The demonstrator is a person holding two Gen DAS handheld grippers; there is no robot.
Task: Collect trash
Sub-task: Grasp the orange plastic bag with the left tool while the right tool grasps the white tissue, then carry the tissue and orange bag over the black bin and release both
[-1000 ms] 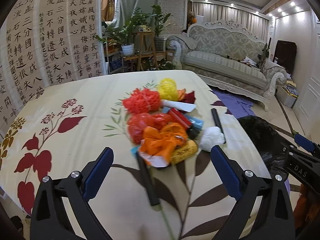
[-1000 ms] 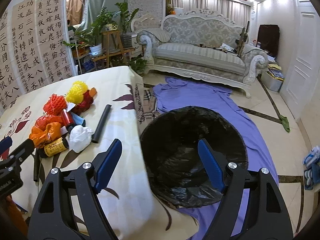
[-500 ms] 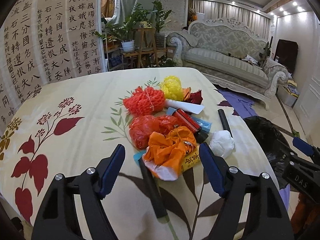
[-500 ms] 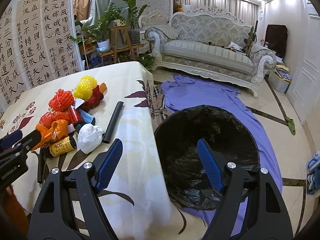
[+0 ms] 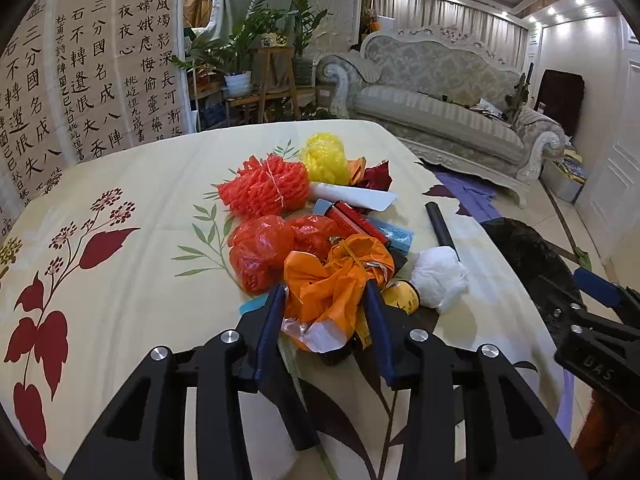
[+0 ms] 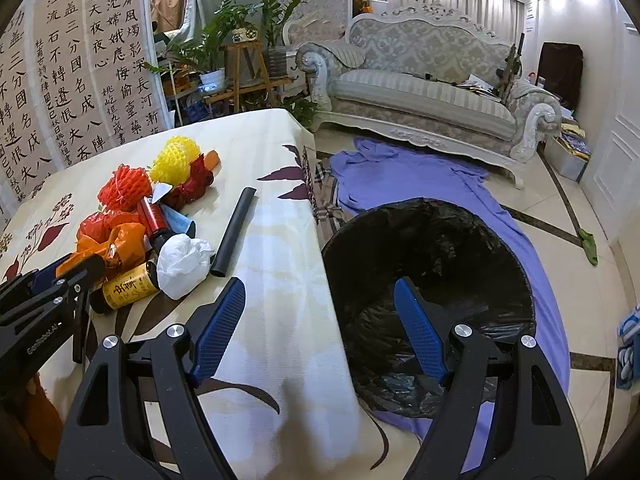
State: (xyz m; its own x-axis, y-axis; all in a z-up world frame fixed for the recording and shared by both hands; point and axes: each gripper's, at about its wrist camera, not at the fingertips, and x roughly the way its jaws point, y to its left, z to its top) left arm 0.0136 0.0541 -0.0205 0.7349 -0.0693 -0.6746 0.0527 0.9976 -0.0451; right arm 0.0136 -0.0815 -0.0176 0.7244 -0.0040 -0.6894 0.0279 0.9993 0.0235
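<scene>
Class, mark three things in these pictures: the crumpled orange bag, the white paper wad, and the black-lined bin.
crumpled orange bag (image 5: 336, 280), left wrist view, its bunched middle.
white paper wad (image 6: 182, 262), right wrist view, its centre.
black-lined bin (image 6: 460, 236), right wrist view, inner far wall.

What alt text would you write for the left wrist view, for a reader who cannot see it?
The left claw is closing around a crumpled orange plastic bag at the near edge of a trash pile on a floral tablecloth. Red and yellow foam nets, a white wad and a black tube lie nearby; a black-lined bin stands to the right.
</scene>
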